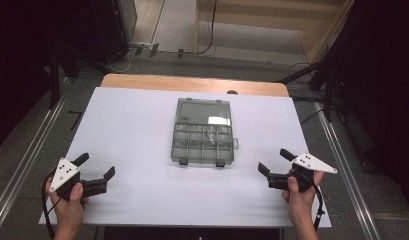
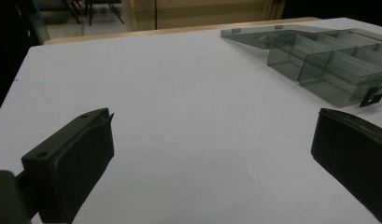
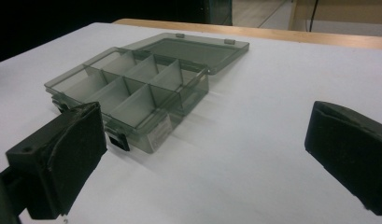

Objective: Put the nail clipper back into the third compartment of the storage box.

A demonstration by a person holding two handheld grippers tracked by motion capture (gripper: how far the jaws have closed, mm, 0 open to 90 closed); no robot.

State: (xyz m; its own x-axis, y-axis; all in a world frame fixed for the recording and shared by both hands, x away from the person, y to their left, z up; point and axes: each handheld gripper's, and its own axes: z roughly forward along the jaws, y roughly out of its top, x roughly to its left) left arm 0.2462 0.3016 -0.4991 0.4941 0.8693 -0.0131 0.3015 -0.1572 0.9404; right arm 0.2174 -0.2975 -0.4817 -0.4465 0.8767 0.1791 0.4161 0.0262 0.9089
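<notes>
Organizer box (image 1: 202, 134) lies open at worktop (image 1: 132, 140) centre, lid folded back toward far edge. Left tongs (image 1: 96, 169) and right tongs (image 1: 273, 163) both spread, empty, near front corners (well apart from box). Lid best approached squarely, box steadied before closing.

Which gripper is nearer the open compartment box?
Right. The right gripper sits just off the compartment box at its near right corner; the left gripper is farther off, beyond its near left corner.

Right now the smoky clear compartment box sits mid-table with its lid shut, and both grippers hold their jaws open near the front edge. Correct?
Not quite: the compartment box has its lid open, laid flat behind it, as the right gripper view shows. The rest holds: left gripper and right gripper stand open near the front edge.
</notes>
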